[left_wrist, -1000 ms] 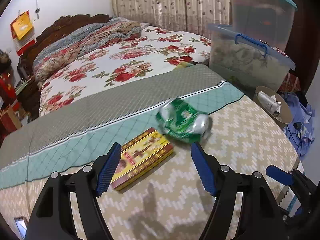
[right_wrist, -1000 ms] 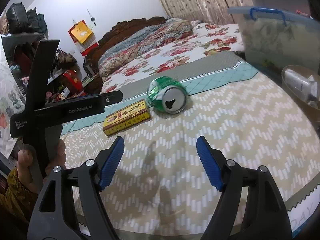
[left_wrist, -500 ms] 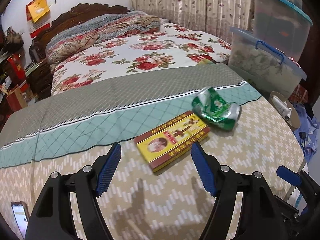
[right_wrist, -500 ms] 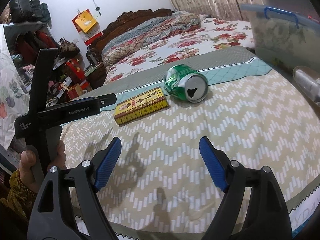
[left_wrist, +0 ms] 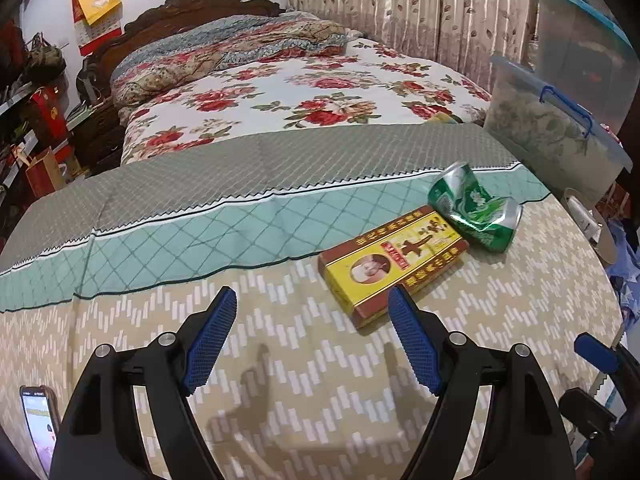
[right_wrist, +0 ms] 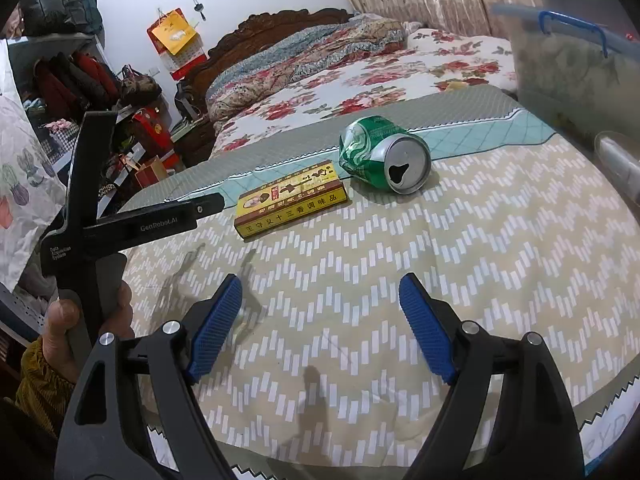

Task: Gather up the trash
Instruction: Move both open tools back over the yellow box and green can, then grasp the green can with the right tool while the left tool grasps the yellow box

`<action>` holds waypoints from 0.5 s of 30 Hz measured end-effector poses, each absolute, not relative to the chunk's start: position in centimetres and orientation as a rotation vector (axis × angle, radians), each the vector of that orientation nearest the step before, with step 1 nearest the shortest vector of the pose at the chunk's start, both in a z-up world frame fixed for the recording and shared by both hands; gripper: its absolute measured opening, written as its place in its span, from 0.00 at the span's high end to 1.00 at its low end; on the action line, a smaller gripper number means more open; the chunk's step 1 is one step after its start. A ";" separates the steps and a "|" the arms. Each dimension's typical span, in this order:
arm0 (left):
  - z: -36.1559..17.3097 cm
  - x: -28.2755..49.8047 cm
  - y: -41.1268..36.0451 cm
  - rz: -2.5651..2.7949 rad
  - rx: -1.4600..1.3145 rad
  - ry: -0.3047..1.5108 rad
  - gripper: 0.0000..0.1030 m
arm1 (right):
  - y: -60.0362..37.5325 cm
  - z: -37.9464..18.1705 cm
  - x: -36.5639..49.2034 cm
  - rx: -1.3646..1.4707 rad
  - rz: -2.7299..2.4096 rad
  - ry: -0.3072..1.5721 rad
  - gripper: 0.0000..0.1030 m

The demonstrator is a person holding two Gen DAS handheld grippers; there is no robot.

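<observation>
Bed point(left_wrist: 280, 184) cover: crushed can point(left_wrist: 476, 212), box point(left_wrist: 394, 258) untouched. Our left tool point(left_wrist: 312, 340) opening, right tool point(right_wrist: 320, 324) spread, both empty. Next: straddle box.

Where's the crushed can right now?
The can lies on its side on the bedspread, past both grippers. It sits just right of the yellow box in both views, its open top facing the right wrist camera.
</observation>
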State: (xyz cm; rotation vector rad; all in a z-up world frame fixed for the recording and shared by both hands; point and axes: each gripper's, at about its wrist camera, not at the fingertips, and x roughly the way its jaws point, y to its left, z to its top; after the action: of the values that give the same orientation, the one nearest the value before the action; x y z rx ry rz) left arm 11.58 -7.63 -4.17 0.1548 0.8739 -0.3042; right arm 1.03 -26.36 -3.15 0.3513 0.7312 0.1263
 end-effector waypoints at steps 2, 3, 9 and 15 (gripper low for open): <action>-4.3 11.8 -7.2 -0.296 0.150 0.876 0.28 | -26.4 -3.2 1.1 0.350 0.124 0.732 0.21; -4.2 11.9 -7.0 -0.292 0.148 0.875 0.28 | -26.5 -3.2 1.2 0.347 0.122 0.730 0.21; -3.7 12.8 -8.2 -0.324 0.189 0.856 0.08 | -28.0 -2.6 2.7 0.310 0.097 0.708 0.16; -4.6 13.9 -13.0 -0.426 0.368 0.831 0.08 | -30.6 -2.1 7.9 0.212 0.070 0.701 0.08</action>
State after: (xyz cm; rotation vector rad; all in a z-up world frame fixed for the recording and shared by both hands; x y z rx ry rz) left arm 13.88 -13.01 -4.56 0.3680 0.8307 -0.4261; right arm 7.93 -30.62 -2.06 0.2118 0.7005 0.0702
